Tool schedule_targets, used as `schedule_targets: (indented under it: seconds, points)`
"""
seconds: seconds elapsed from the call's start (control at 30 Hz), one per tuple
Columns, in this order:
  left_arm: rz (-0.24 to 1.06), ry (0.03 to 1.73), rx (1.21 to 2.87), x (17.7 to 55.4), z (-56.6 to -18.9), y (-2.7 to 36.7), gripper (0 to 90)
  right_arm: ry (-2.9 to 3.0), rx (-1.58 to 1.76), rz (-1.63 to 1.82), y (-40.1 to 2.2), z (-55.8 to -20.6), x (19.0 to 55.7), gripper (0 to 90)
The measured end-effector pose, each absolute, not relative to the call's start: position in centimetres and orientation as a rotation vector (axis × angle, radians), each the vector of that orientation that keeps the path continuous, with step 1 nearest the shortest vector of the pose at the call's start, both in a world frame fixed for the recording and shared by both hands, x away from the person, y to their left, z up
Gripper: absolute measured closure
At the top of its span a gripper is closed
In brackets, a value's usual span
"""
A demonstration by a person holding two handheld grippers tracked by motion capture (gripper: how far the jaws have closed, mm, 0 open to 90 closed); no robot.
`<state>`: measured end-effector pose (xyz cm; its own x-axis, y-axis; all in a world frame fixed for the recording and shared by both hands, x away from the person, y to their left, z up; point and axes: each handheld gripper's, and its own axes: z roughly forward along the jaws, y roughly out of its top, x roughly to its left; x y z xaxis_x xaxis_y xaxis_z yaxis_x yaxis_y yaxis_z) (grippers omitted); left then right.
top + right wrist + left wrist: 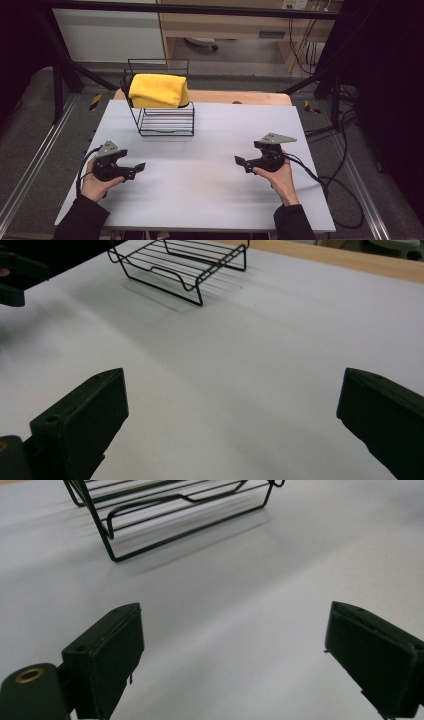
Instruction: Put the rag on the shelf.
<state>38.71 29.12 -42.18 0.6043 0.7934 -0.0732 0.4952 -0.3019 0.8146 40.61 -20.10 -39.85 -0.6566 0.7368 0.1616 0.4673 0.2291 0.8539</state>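
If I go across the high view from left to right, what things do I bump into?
Left gripper → yellow towel draped on the black wire rack → right gripper, all over the white table.

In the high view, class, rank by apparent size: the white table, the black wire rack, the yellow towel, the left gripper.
1. White table
2. Black wire rack
3. Yellow towel
4. Left gripper, though it sits nearer the camera, so its true size against the towel stays unsure.
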Motion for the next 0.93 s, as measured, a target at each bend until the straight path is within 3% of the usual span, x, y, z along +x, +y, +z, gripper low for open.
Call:
schedule_targets:
  seconds: [0.5, 0.93]
  points:
    - [0.413, 0.993, 2.011, 37.5, -43.8, 29.5, 8.0, 2.234, 1.222, 1.378, -25.9, -44.2, 37.4, 0.6]
    - [0.405, 0.985, 2.025, 37.3, -44.4, 29.7, 7.9, 2.227, 1.233, 1.38, -26.9, -44.8, 36.4, 0.6]
